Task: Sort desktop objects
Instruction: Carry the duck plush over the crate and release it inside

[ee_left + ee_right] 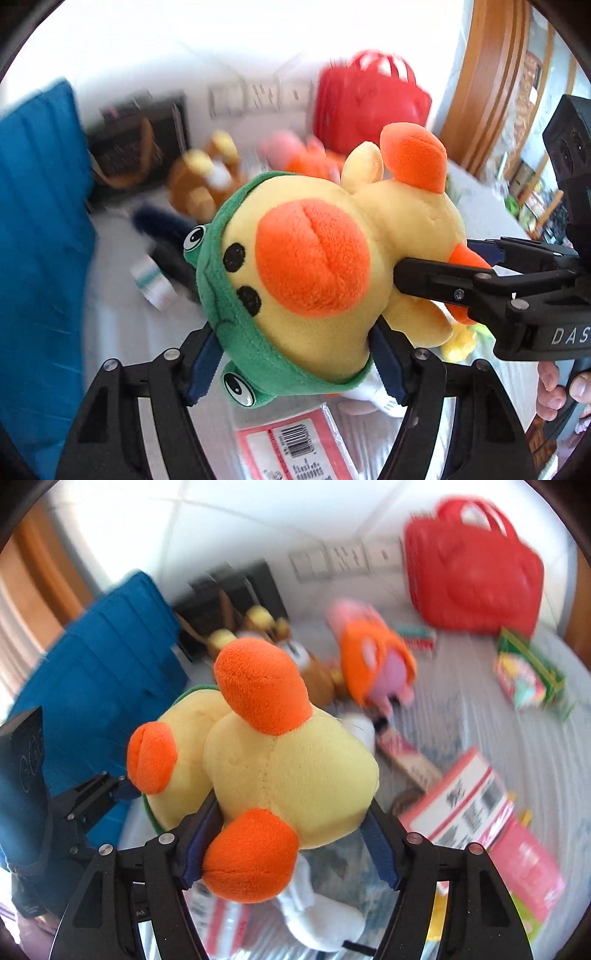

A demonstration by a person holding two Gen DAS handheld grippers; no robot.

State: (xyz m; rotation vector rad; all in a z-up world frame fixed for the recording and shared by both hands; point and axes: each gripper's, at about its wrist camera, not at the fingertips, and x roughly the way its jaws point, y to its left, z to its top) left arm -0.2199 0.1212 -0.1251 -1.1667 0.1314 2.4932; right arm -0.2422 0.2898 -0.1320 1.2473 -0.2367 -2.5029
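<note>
At frame centre the yellow duck plush (332, 258) is clamped at its hooded head by the left gripper (295, 365) and at its body by the right gripper (291, 845), above the cluttered table (480, 720)

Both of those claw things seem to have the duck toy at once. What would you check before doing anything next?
1. Left gripper closed on the duck plush at its head: ok.
2. Right gripper closed on the duck's body: ok.
3. Duck lifted off the table: ok.
4. Which place the duck goes to: cannot tell.
5. Red bag open: cannot tell, blurred.
6. Table below free for setting down: not ok, red-and-white packets lie there.
</note>
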